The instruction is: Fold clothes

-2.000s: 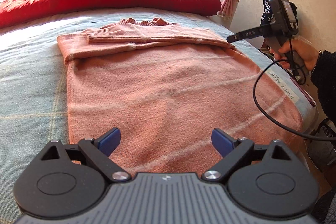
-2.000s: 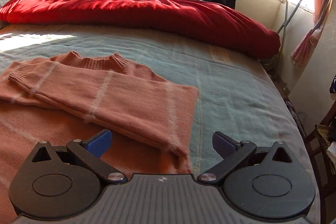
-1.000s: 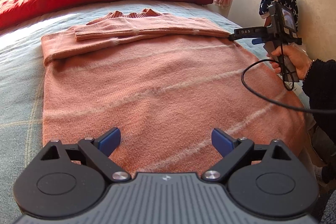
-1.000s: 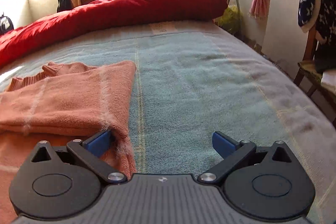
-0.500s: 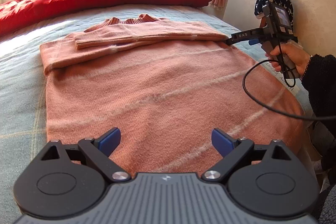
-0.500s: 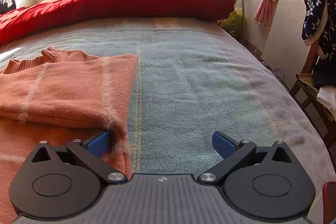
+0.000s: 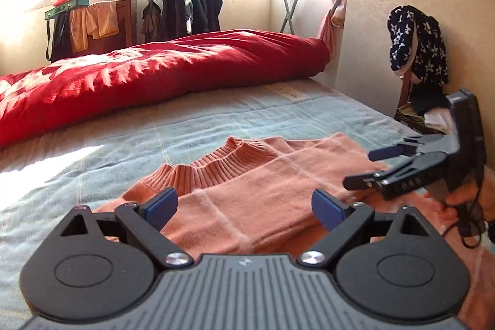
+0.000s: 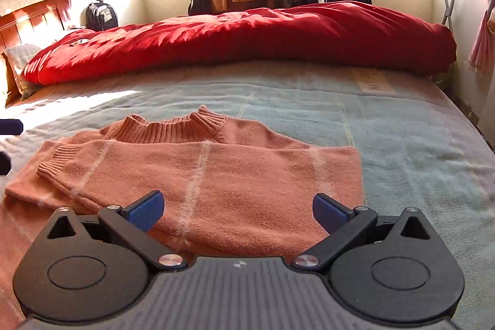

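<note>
The salmon sweater (image 8: 216,175) lies flat on the bed (image 8: 402,138), its sleeve folded across the chest below the ribbed collar. The left claw (image 7: 244,207) and right claw (image 8: 238,207) both hang over it with jaws spread wide, holding nothing.

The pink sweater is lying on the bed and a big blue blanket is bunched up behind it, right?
Nearly. The blanket bunched up behind the pink sweater is red, not blue, as the right wrist view shows. The sweater does lie on the bed, whose cover is the pale blue thing.
</note>
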A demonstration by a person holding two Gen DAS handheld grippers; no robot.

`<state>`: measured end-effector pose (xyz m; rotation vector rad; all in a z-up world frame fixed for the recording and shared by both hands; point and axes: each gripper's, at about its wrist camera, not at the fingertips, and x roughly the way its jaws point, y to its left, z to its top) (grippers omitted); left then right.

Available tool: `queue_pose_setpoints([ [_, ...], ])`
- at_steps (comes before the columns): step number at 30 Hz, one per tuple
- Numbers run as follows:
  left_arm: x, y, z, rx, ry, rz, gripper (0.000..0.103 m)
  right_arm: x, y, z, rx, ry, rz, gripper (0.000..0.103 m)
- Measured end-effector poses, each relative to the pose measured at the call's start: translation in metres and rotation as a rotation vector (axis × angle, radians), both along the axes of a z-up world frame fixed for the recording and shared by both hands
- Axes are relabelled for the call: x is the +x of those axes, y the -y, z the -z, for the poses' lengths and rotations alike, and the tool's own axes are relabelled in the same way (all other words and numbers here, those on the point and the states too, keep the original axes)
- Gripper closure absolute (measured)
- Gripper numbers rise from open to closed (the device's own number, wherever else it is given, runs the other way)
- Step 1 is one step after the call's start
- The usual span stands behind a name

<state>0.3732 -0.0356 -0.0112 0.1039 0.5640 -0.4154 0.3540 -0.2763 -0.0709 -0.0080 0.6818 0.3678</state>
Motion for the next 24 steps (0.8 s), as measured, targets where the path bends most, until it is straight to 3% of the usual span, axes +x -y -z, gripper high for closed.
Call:
queue_pose_setpoints([
  [4, 0.036, -0.002, 0.052, -0.023, -0.172, -0.052, 0.01, -0.009, 0.013, 0.024, -0.015, -0.011, -0.013, 0.0],
  [6, 0.028, -0.015, 0.067, -0.07, -0.157, -0.052, 0.009, -0.016, 0.019, 0.025, -0.026, -0.008, -0.027, 0.0],
  [10, 0.02, -0.023, 0.054, -0.058, -0.165, -0.018, 0.009, -0.012, 0.024, 0.013, -0.012, -0.028, -0.045, 0.0],
  [14, 0.038, -0.027, 0.048, -0.068, -0.17, -0.07, 0.009, 0.001, 0.023, 0.0, 0.041, 0.021, -0.039, 0.0],
  [18, 0.049, -0.029, 0.063, -0.065, -0.2, -0.088, 0.007, 0.024, 0.028, 0.024, 0.101, -0.097, 0.003, 0.0],
  [21, 0.039, -0.025, 0.046, -0.01, -0.231, -0.099, 0.007, 0.015, 0.033, 0.011, 0.107, -0.116, 0.016, 0.0],
  [24, 0.011, -0.031, 0.024, -0.011, -0.223, -0.105, 0.007, -0.018, 0.045, -0.016, 0.16, -0.101, 0.028, 0.0],
])
